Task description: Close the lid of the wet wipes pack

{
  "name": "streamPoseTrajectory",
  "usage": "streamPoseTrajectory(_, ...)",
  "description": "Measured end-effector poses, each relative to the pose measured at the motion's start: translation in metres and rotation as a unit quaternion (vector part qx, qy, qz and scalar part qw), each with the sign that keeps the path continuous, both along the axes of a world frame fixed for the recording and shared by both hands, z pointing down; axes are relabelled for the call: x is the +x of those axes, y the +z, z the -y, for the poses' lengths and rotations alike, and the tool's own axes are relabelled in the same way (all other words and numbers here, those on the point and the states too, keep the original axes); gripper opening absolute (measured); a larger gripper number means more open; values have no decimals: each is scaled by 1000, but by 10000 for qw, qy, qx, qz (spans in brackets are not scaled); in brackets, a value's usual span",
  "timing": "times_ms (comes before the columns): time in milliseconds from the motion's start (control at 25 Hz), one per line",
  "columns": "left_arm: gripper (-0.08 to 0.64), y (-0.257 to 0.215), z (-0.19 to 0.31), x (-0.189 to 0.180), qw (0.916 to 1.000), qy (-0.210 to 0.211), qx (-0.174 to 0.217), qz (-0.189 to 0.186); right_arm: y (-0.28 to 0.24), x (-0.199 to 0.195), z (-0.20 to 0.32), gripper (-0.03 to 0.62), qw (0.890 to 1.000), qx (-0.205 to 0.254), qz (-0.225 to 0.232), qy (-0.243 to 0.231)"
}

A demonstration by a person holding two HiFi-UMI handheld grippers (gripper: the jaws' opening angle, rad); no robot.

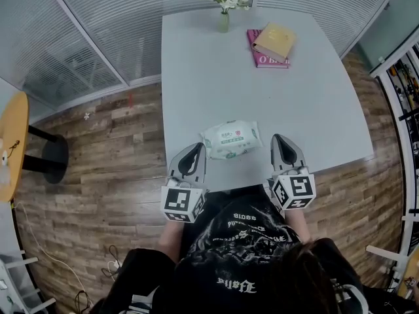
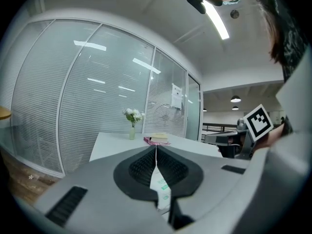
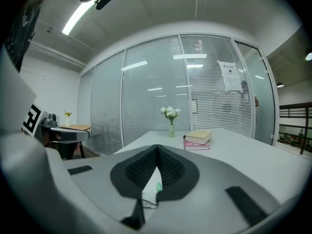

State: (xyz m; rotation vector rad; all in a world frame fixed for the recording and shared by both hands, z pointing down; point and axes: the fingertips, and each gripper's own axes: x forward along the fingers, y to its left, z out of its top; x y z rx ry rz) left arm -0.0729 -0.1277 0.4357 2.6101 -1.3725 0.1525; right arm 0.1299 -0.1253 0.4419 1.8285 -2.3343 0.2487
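Observation:
The white and green wet wipes pack (image 1: 230,139) lies near the front edge of the grey table (image 1: 216,77), and its lid looks flat on top. My left gripper (image 1: 198,147) rests just left of the pack, its jaws shut with nothing held. My right gripper (image 1: 275,138) sits a little to the right of the pack, also shut and empty. In the left gripper view the gripper (image 2: 156,146) has its tips together, and a sliver of the pack (image 2: 161,186) shows below them. The right gripper view shows that gripper (image 3: 157,146) likewise, with the pack (image 3: 151,189) under its jaws.
A vase of white flowers (image 1: 224,5) stands at the table's far edge, with a tan book on a pink one (image 1: 272,44) to its right. Glass walls with blinds lie behind. A round yellow table (image 1: 10,142) stands on the wood floor at left.

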Motion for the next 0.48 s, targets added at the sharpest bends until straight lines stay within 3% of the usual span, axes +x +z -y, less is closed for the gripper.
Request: streamPoseTrajectory(480,9,2,-3,-3,9999,-122,-43,16,4,3,-5,-2,9999,-29,-121,-10)
